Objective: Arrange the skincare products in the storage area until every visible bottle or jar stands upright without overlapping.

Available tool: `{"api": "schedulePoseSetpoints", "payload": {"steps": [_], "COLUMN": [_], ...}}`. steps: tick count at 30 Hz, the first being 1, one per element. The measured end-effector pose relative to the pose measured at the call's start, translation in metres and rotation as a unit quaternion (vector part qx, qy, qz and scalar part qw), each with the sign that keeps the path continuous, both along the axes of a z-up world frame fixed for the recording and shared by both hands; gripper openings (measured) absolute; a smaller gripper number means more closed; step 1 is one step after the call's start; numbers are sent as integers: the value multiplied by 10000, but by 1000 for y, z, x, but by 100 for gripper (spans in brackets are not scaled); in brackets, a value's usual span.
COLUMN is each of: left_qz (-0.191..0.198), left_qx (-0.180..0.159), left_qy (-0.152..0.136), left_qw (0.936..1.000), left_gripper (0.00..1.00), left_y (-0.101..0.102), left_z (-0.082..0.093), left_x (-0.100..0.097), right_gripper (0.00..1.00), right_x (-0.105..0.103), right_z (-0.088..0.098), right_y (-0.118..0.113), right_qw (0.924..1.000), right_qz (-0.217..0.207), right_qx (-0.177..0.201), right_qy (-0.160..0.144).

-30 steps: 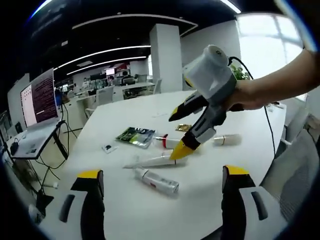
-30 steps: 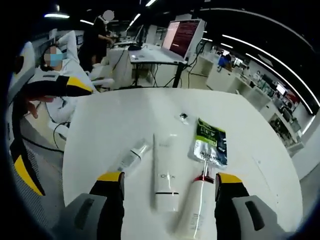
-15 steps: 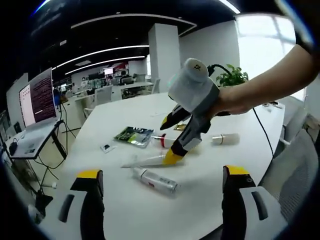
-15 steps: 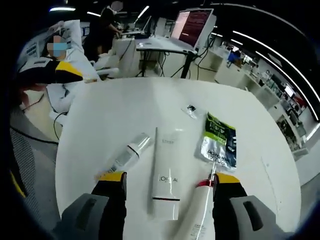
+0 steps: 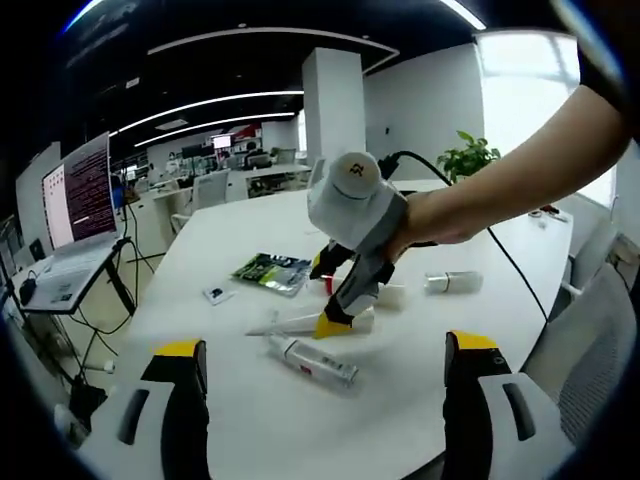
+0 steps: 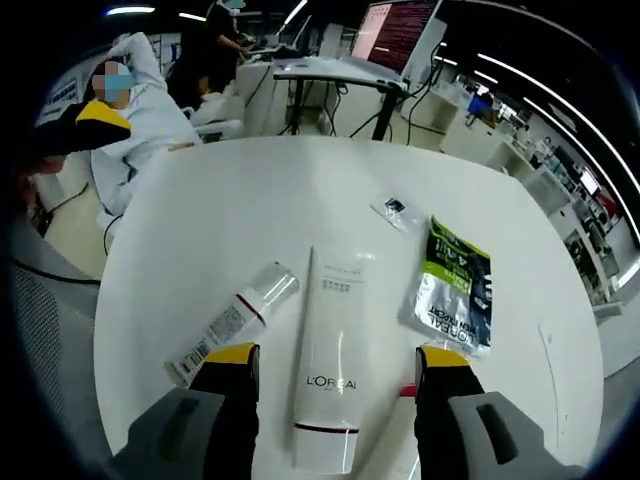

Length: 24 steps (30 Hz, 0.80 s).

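Right tool (image 6: pixel 335 365) held agape low over the white bench (image 6: pixel 200 230), jaws straddling the lower end of the white L'Oréal tube (image 6: pixel 333 365), gripping nothing yet. Tube lying flat, dark-banded cap end toward 6 o'clock in the right gripper view, crimped end toward 12. Just beside it at 9 o'clock, a slim white bottle (image 6: pixel 232 322) also lying down, apart from the tube but near the left jaw. At 2 o'clock, a green-and-black sachet (image 6: pixel 452 287), and farther up a small clear packet (image 6: pixel 397 209). In the left gripper view, left tool (image 5: pixel 325 355) spread wide and empty, well back from the cluster; right tool (image 5: pixel 322 300) seen with its yellow tip down on the tube (image 5: pixel 300 322), slim bottle (image 5: pixel 312 361) closest, another capped white tube (image 5: pixel 445 282) lying off at 3 o'clock. Likely trouble: closing near the cap end only, so the soft tube sags or swings on the lift and topples when set on its cap. Also possible: left jaw nudging the slim bottle and rolling it toward the bench edge; a flat tube squirting sideways out of a pinch on its broad faces.
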State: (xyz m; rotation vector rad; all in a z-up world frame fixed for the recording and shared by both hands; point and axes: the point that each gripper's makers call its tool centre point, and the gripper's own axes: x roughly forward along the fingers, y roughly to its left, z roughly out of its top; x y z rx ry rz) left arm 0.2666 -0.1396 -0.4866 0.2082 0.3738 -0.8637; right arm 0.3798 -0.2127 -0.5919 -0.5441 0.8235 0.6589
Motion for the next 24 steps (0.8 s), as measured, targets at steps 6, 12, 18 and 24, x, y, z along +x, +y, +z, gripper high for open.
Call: {"api": "schedulePoseSetpoints", "payload": {"steps": [6, 12, 18, 24], "left_qz": [33, 66, 75, 94], "left_qx": [17, 27, 39, 59], "left_qy": [11, 16, 29, 49], "left_qw": [10000, 10000, 10000, 9999], "left_gripper": [93, 92, 92, 92], "left_y": [1, 3, 2, 2], "left_z": [-1, -1, -2, -3], "left_x": [0, 1, 1, 2], "right_gripper": [62, 59, 55, 44], "right_x": [11, 16, 24, 27], "right_z": [-14, -17, -23, -27], "right_y": [5, 10, 14, 15], "right_qw": [10000, 9999, 9999, 9999], "right_qz": [-11, -23, -60, -110], "right_qx": [-1, 31, 110, 119], "right_qy": [88, 104, 52, 59]}}
